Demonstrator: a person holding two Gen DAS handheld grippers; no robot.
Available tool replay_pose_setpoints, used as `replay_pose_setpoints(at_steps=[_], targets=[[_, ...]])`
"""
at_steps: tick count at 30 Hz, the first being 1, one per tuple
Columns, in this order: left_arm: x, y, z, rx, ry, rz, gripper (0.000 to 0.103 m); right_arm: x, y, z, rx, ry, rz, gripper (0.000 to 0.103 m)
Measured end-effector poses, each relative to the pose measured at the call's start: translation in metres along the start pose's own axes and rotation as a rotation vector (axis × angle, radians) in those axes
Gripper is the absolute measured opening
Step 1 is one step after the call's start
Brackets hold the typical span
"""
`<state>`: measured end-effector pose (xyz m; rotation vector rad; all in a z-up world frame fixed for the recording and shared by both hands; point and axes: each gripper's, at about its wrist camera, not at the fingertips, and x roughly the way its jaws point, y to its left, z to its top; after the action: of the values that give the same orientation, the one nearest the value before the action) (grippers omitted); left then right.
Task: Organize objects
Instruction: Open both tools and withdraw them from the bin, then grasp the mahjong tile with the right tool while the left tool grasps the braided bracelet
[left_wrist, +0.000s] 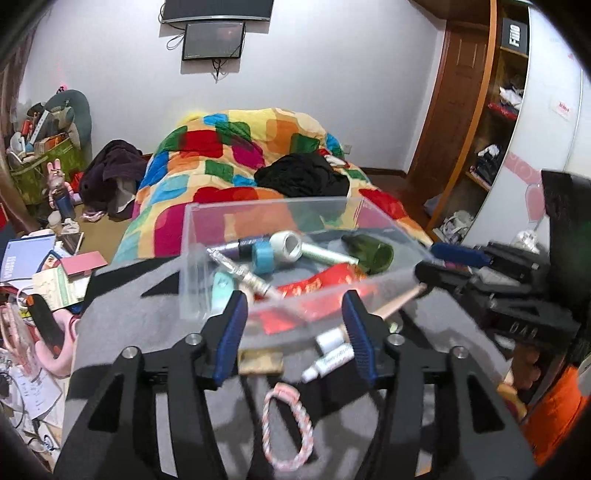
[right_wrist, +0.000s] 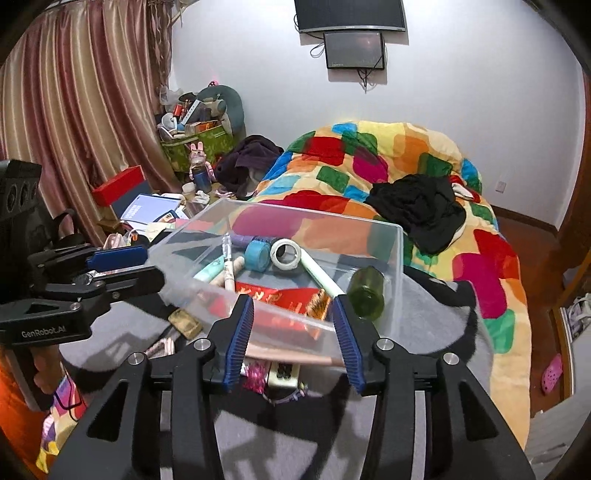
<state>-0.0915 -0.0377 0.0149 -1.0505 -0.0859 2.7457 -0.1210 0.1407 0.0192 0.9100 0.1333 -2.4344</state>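
- left tool (left_wrist: 295, 325): jaws stand apart, nothing pinched. Near wall of the clear box (left_wrist: 207, 236) sits just ahead of the tips; no pad presses on it.
- Below and between its fingers on the grey mat (left_wrist: 122, 314): a small tan block (left_wrist: 260, 362), two white tubes (left_wrist: 327, 356), a pink-white bracelet (left_wrist: 286, 428). All outside the box, so likely still to be sorted.
- Box sits on the mat straight ahead of both tools, open top, reachable from either side. That looks like why loose stuff is clustered at its near edge.
- Inside the box, left to right: mint tube (right_wrist: 210, 271), pen (right_wrist: 228, 266), blue tape roll (right_wrist: 257, 254), white tape roll (right_wrist: 285, 254), red packet (right_wrist: 284, 297), green bottle (right_wrist: 367, 295) lying on its side against the right wall.
- right tool (right_wrist: 293, 339): jaws apart too, empty. Box's near wall runs across just past the tips, no contact I can confirm.
- Under it: a beige stick (right_wrist: 295, 356) lying crosswise, something pink and shiny (right_wrist: 255, 376), a pale block (right_wrist: 282, 374).
- Judgement: box part-filled; next pick probably from the leftovers nearest each tool.
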Motion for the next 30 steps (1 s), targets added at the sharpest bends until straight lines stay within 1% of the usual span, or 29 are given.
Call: replay_pose_setpoints(at_steps=[2,5,8,10,15,17,21,22,25,27,28,29,30], targets=[[-0.002,0.001,-0.009,0.001,0.016,0.01,0.063,-0.003,-0.001,-0.006,0.0,0.005,-0.001,0.045],[-0.003,0.002,-0.024,0.001,0.049,0.019,0.067,-0.005,-0.005,-0.017,-0.002,0.025,-0.01,0.047],[-0.001,0.004,-0.038,-0.011,0.072,0.027,0.071,-0.001,-0.011,-0.03,0.0,0.065,-0.022,0.048],[0.003,0.006,-0.046,-0.026,0.087,0.018,0.074,0.007,-0.014,-0.04,-0.001,0.104,-0.033,0.049],[0.021,0.005,-0.062,-0.035,0.151,0.013,0.074,0.029,-0.025,-0.058,0.031,0.193,-0.047,0.049],[0.027,0.005,-0.064,-0.036,0.172,0.014,0.074,0.032,-0.027,-0.059,0.047,0.204,-0.037,0.049],[0.036,0.007,-0.063,-0.037,0.197,0.027,0.074,0.035,-0.024,-0.056,0.059,0.194,0.009,0.049],[0.038,0.008,-0.062,-0.04,0.204,0.029,0.074,0.037,-0.023,-0.055,0.057,0.194,0.013,0.049],[0.047,0.01,-0.062,-0.051,0.232,0.016,0.061,0.046,-0.015,-0.052,0.045,0.206,0.027,0.049],[0.047,0.009,-0.063,-0.039,0.221,0.028,0.059,0.054,-0.011,-0.052,0.032,0.221,0.027,0.048],[0.048,0.007,-0.064,-0.034,0.218,0.028,0.056,0.058,-0.01,-0.052,0.03,0.229,0.025,0.048],[0.048,0.005,-0.064,-0.028,0.212,0.025,0.05,0.061,-0.009,-0.052,0.029,0.235,0.023,0.046],[0.048,0.004,-0.065,-0.02,0.208,0.022,0.048,0.064,-0.008,-0.052,0.029,0.243,0.017,0.04]])
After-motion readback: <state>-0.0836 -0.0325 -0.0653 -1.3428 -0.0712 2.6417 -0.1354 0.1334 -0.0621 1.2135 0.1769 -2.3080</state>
